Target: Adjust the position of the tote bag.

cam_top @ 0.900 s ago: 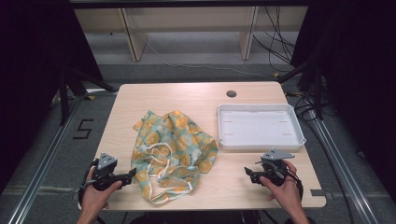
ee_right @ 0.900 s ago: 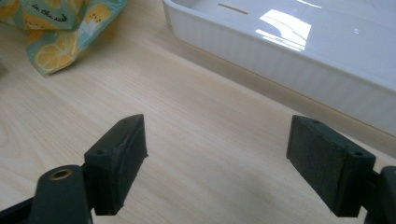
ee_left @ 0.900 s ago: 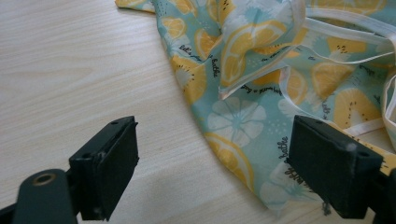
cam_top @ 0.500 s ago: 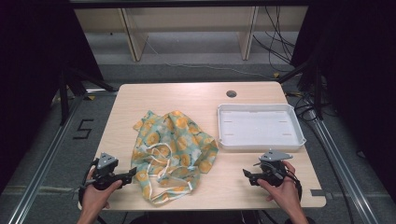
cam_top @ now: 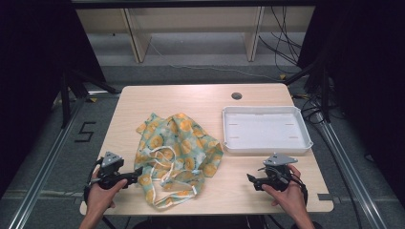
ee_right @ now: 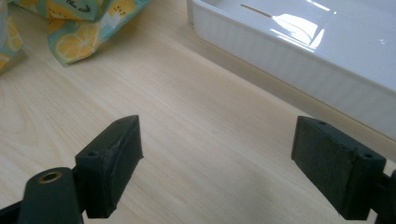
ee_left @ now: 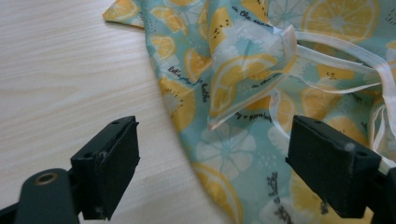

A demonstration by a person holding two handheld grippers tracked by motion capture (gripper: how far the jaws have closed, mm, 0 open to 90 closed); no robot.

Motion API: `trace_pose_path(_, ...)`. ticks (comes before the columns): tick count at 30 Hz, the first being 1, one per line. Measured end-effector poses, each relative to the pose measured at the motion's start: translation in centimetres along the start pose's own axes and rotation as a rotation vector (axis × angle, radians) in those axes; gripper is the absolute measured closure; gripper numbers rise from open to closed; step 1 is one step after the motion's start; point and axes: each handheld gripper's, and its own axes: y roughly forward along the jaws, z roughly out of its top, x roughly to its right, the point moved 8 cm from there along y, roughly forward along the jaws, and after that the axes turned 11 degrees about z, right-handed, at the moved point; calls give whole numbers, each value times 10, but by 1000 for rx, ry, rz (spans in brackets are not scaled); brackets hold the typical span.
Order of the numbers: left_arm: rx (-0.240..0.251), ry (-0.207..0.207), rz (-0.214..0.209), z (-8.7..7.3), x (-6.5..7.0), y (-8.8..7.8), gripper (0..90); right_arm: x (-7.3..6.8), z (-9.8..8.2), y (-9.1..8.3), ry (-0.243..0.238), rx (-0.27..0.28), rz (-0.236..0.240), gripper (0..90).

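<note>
A crumpled cloth bag [cam_top: 177, 151] with a teal and yellow lemon print and white straps lies in the middle of the wooden table [cam_top: 191, 100]. My left gripper [cam_top: 137, 173] rests at the bag's near left edge and points right at it. In the left gripper view its jaws stand open [ee_left: 219, 140], with the cloth bag [ee_left: 243, 93] lying under and ahead of them, untouched. My right gripper [cam_top: 251, 180] sits near the front right and points left. Its jaws are open [ee_right: 217, 135] over bare wood, with nothing between them.
A white rectangular tray [cam_top: 305, 139] stands at the right, just beyond the right gripper; its ribbed wall [ee_right: 299, 60] runs close ahead of that gripper. A round cable hole [cam_top: 236, 96] sits at the table's back edge. A corner of the bag [ee_right: 79, 42] lies ahead to the left.
</note>
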Motion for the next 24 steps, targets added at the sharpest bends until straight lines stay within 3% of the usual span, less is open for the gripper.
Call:
trace_pose_path(1, 0, 0, 0, 0, 0, 0, 164, -1, 0, 0, 6, -6, 3, 175)
trace_pose_path(2, -10, 33, -4, 4, 0, 5, 177, -1, 0, 0, 6, -5, 5, 177)
trace_pose_path(3, 16, -18, -7, 9, 5, 10, 195, -2, 0, 0, 17, -6, 5, 179)
trace_pose_path(4, -7, 34, -10, 9, 1, 12, 219, -2, 0, 1, 8, -4, 4, 179)
trace_pose_path(5, -1, 19, -10, 12, 2, 16, 244, -2, 0, 1, 7, -3, 7, 180)
trace_pose_path(6, -10, 33, -13, 14, 1, 19, 269, -3, 0, 0, 23, -7, 7, 182)
trace_pose_path(8, -12, 22, -52, 17, 4, 27, 309, -3, 0, 0, 24, -12, 9, 185)
trace_pose_path(9, -12, 22, -52, 17, 4, 27, 342, -2, -1, 1, 4, -14, 10, 186)
trace_pose_path(10, -24, 54, -78, 17, 6, 32, 388, -4, -1, 0, 25, -12, 10, 189)
trace_pose_path(12, -7, 42, -88, 18, 10, 35, 537, -3, -1, 1, 12, -9, 7, 192)
trace_pose_path(13, -8, 64, -97, 18, 12, 37, 630, -3, 0, 2, 14, -13, 9, 194)
trace_pose_path(14, 5, 84, -94, 18, 12, 40, 630, -3, 0, 2, 14, -13, 9, 194)
trace_pose_path(15, 0, 169, -99, 17, 11, 40, 801, -6, -1, 2, 19, -21, 19, 201)
trace_pose_path(16, 27, 135, -121, 19, 17, 42, 845, -6, 0, 2, 11, -17, 21, 205)
trace_pose_path(17, 27, 135, -121, 19, 17, 42, 882, -7, 1, 2, 4, -10, 25, 207)
trace_pose_path(19, 36, 169, -149, 18, 24, 40, 891, -7, 3, 2, -22, 5, 21, 207)
trace_pose_path(22, 42, 214, -184, 15, 34, 30, 895, -22, 9, 4, -6, 25, 77, 211)
trace_pose_path(24, 55, 209, -181, 16, 36, 27, 896, -25, 11, 5, -28, 35, 82, 214)
